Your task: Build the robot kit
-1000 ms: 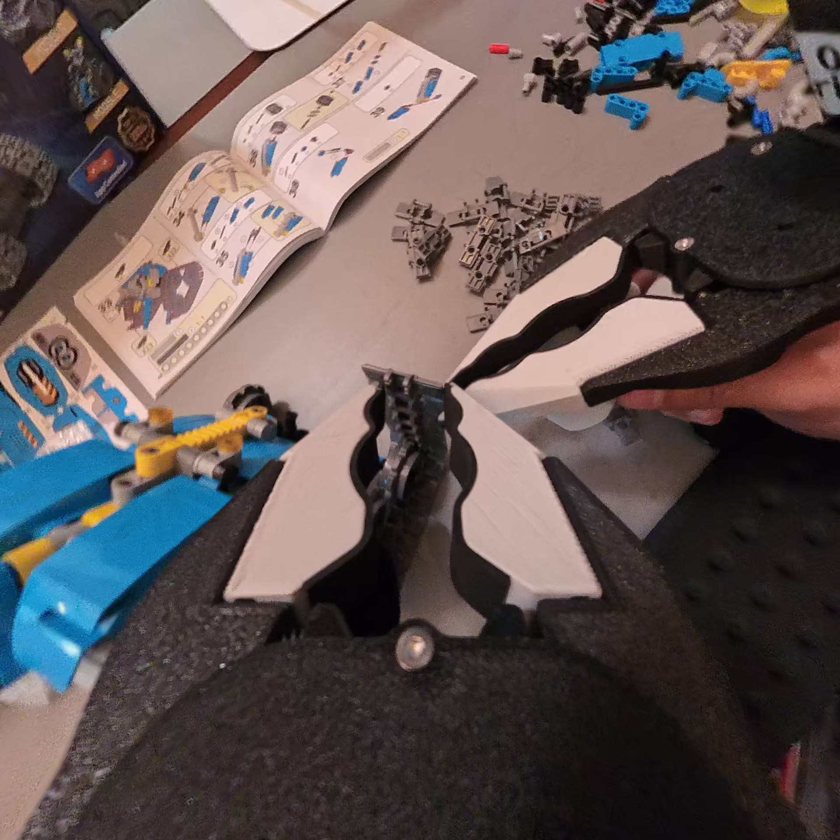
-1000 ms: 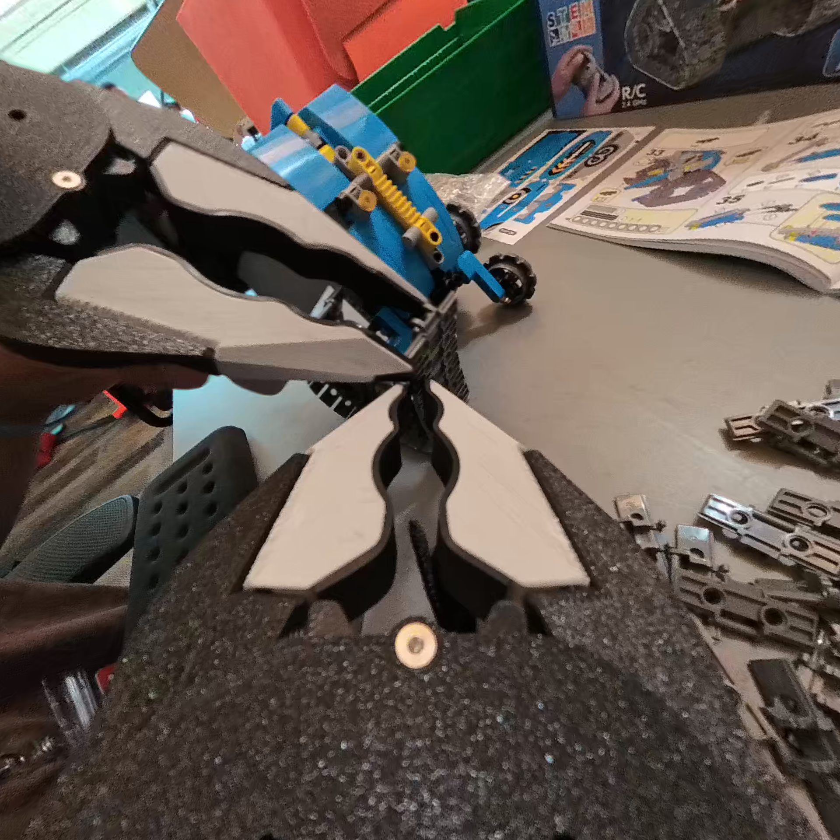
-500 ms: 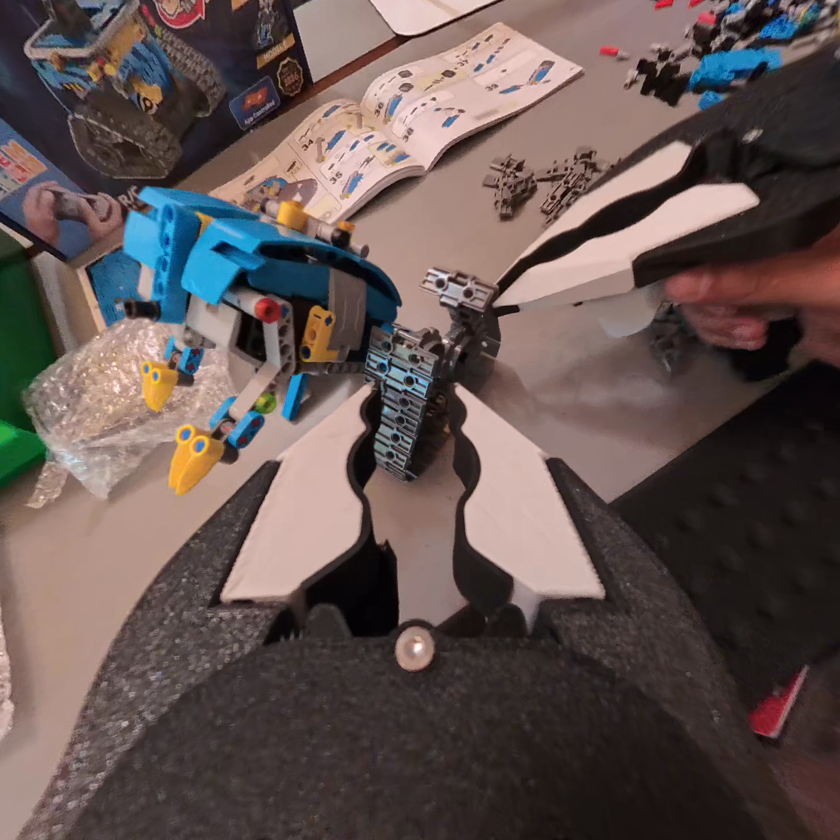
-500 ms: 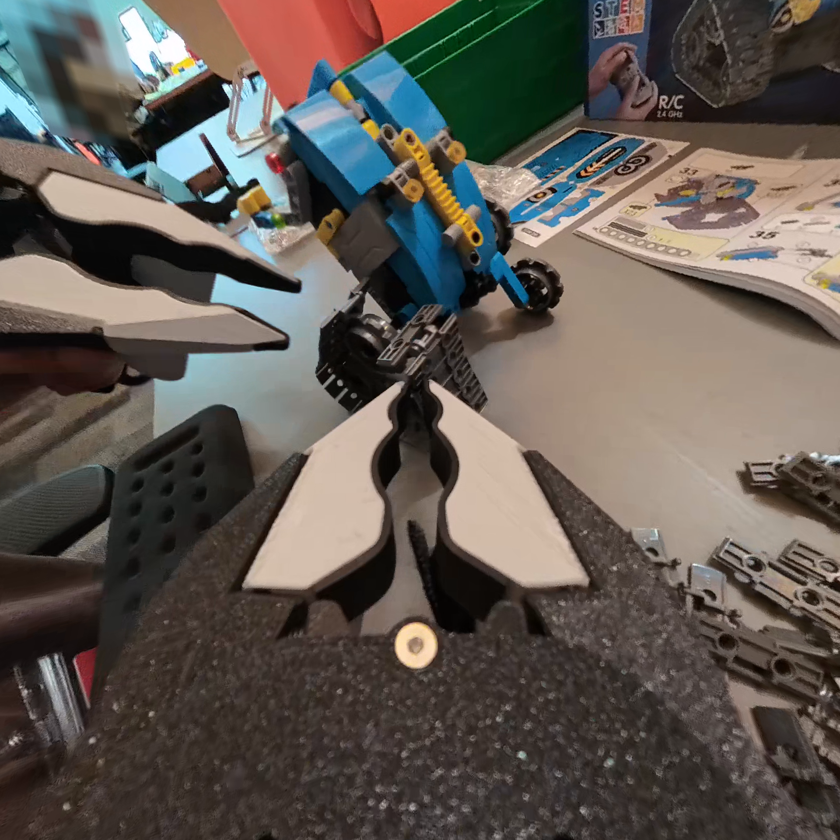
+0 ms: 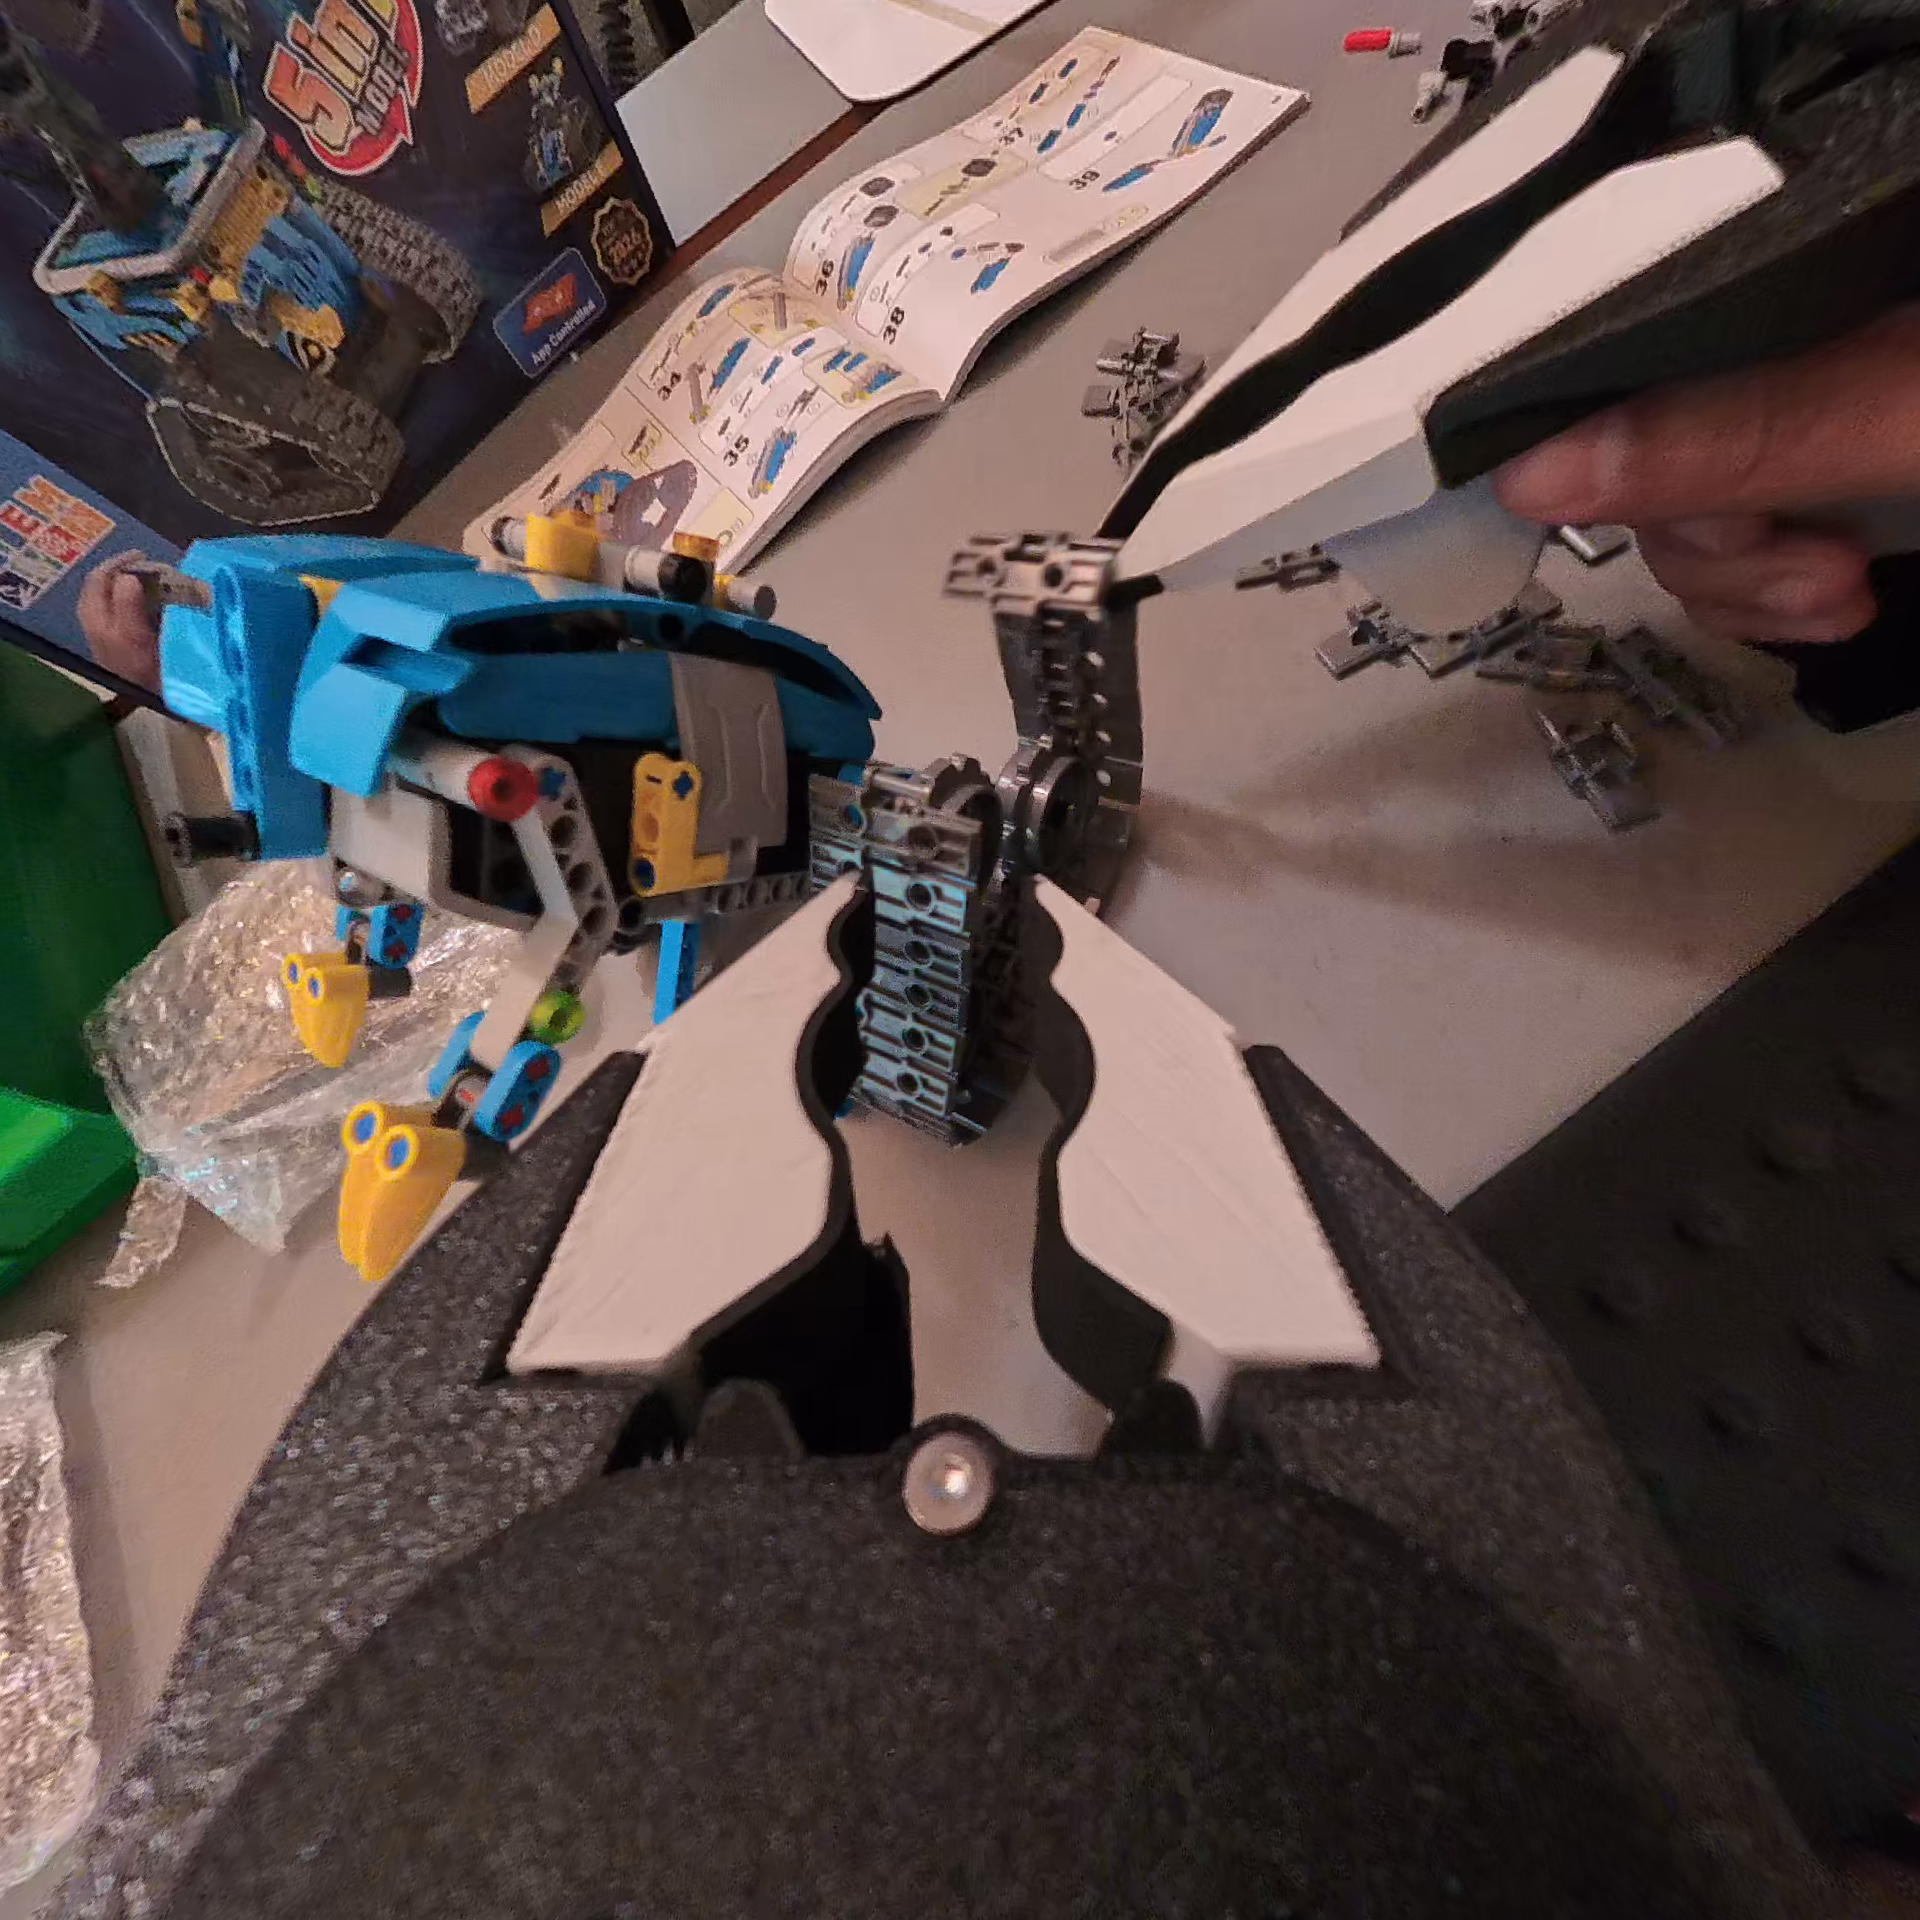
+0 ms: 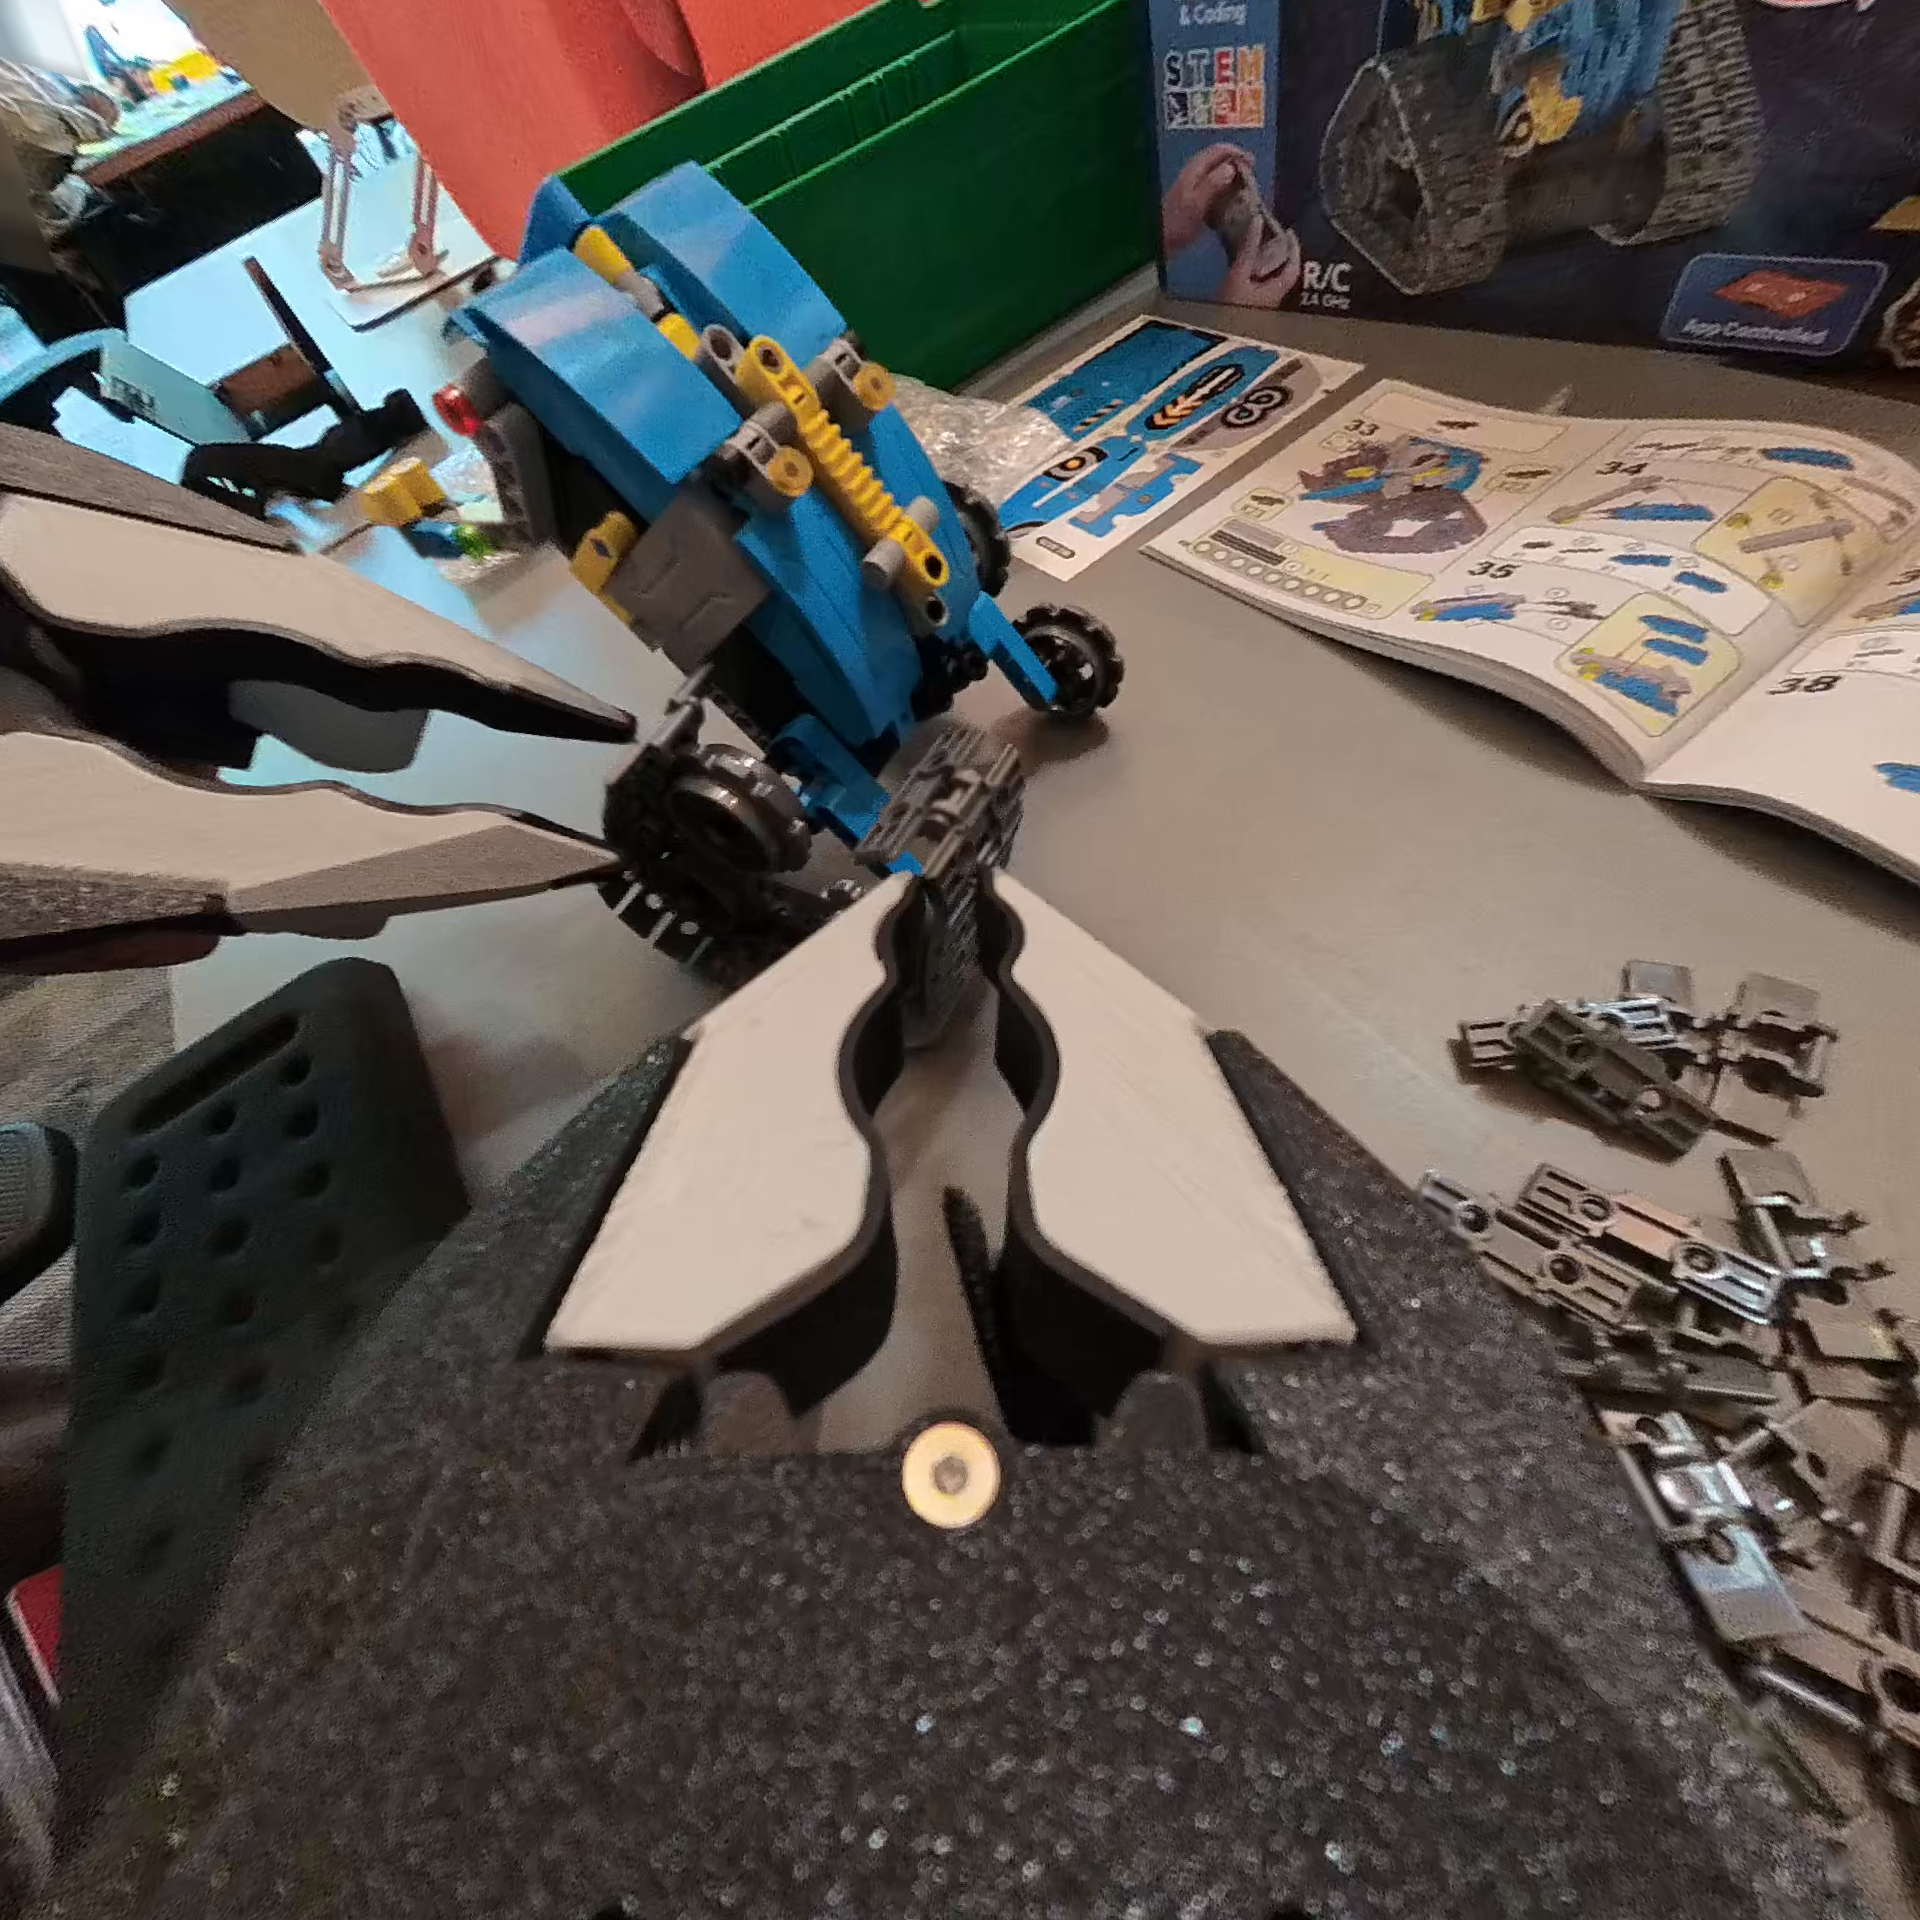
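In the left wrist view, the left gripper (image 5: pixel 945 894) is set narrow, its white fingers flanking the grey track (image 5: pixel 920 987) where the band wraps a wheel at the rear of the blue model (image 5: pixel 540 665). It seems to be clamping the track, though the contact is partly hidden. The model stands tipped nose-down on the table (image 5: pixel 1351 883). Half a second ago the free end of the track was lower; now the strip stands more upright. Its end link is pinched in the almost closed tips of the right gripper (image 5: pixel 1117 582), which a hand (image 5: pixel 1714 488) holds.

This view shows:
- one model, with two yellow claws (image 5: pixel 395 1174)
- one open booklet (image 5: pixel 883 301)
- one printed box (image 5: pixel 260 260)
- one wad of bubble wrap (image 5: pixel 208 997)

In the right wrist view, the right gripper (image 6: pixel 951 883) is narrow, gripping the end of the track, which rises between its tips. The left gripper (image 6: pixel 618 790) has come closer than half a second ago, and its tips now touch the toothed wheel (image 6: pixel 717 821).

This view shows:
- one toothed wheel
- two small black wheels (image 6: pixel 1070 660)
- one sticker sheet (image 6: pixel 1143 436)
- one green bin (image 6: pixel 935 156)

The loose links (image 6: pixel 1610 1257) lie heaped to the right, too jumbled to count: more than a dozen.
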